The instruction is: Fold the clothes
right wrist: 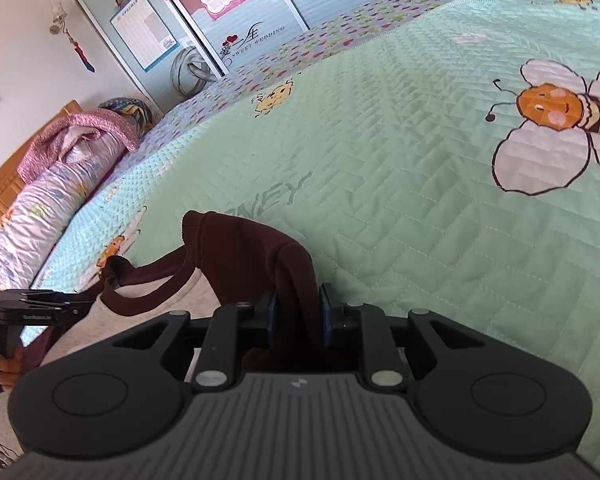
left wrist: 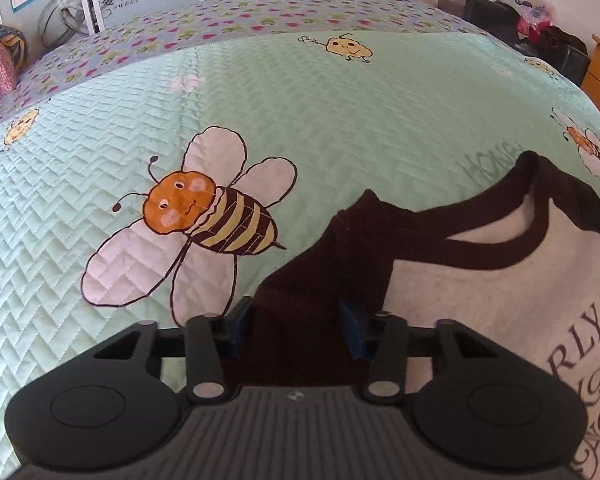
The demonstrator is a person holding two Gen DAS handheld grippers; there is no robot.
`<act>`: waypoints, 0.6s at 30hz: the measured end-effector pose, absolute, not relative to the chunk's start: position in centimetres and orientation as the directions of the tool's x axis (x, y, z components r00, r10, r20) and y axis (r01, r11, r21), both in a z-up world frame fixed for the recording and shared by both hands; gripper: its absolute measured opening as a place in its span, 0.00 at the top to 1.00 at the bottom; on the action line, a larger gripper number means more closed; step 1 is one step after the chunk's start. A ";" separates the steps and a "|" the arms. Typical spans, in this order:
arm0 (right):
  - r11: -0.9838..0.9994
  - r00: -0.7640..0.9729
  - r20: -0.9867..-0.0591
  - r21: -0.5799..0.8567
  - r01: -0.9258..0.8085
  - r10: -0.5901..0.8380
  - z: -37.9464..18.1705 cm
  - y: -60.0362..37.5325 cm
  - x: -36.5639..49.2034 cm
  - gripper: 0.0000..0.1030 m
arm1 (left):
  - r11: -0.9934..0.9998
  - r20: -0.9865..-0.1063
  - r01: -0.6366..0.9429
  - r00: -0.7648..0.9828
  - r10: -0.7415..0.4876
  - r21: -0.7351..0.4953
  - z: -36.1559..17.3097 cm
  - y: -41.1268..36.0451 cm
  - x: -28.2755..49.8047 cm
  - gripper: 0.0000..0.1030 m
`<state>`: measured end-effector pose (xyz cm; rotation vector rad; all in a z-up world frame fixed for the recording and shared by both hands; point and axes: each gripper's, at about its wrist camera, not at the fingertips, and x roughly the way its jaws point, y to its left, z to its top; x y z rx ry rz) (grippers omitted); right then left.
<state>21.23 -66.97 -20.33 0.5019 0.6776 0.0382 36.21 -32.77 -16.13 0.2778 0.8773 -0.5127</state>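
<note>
The left gripper (left wrist: pixel 298 330) has dark brown shoulder cloth of the shirt (left wrist: pixel 480 300) between half-open jaws; whether they pinch it I cannot tell. The right gripper (right wrist: pixel 298 314) clamps narrowly on the other shoulder. The shirt hangs over the green bee quilt (left wrist: pixel 340 120).

Showing a white shirt (left wrist: pixel 500 300) with dark brown sleeves, collar and grey lettering; lying on a mint-green quilted bedspread (left wrist: pixel 340 120) printed with orange-and-striped bees (left wrist: pixel 204 216), bordered far by lilac heart print.
</note>
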 end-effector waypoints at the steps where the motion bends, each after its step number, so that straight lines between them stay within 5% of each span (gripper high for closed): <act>1: 0.893 0.779 -0.601 0.431 0.127 0.180 -20.1 -66.6 21.3 0.77 | 0.846 -0.785 0.532 0.540 -0.303 0.040 -16.1 -32.8 35.9 0.63; 5: 0.961 0.762 -0.643 0.250 0.116 0.076 -19.2 -63.9 21.6 0.78 | 0.865 -0.771 0.490 0.591 -0.237 0.110 -16.3 -33.3 35.4 0.79; 8: 0.987 0.763 -0.646 0.134 0.091 0.018 -18.2 -61.9 21.7 0.90 | 0.872 -0.751 0.461 0.631 -0.193 0.164 -16.0 -33.6 34.7 0.88; 13: 0.994 0.799 -0.601 0.063 0.086 -0.031 -15.9 -61.8 21.3 0.92 | 0.877 -0.726 0.434 0.669 -0.162 0.205 -15.9 -33.1 33.7 0.89; 18: 0.990 0.753 -0.658 0.086 0.111 -0.027 -18.9 -62.9 23.0 0.90 | 0.876 -0.718 0.404 0.689 -0.101 0.265 -16.8 -34.1 34.2 0.88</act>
